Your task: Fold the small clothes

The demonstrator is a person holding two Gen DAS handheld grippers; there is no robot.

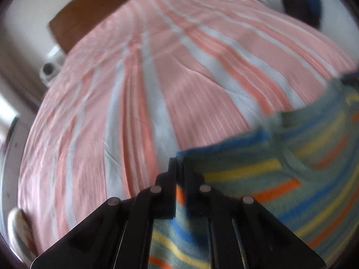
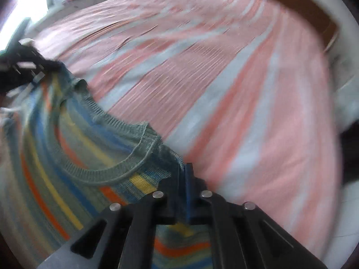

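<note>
Nearest the lens in both views are black gripper fingers pinched on knitted cloth. The left gripper (image 1: 178, 168), at the bottom centre of its frame, is clenched on the blue-edged corner of a striped sweater (image 1: 280, 174), which spreads away to the lower right. The right gripper (image 2: 182, 172), likewise low and central, is clamped on the sweater (image 2: 67, 157) just beside the ribbed neckline (image 2: 125, 170), at what looks like the shoulder. In the right wrist view the left gripper (image 2: 42, 69) shows again at the upper left, at the sweater's far shoulder edge, so the two grips seem to sit at opposite shoulders; that would let the garment be stretched flat and squared before any fold. The sweater lies on a pink and white striped bedsheet (image 1: 157, 78), which fills the middle and top of both frames. A brown headboard (image 1: 89, 15) runs along the upper edge, and a small white camera (image 1: 50, 67) stands at the left. Dark and white clothes (image 1: 298, 0) sit piled in the upper right corner.
</note>
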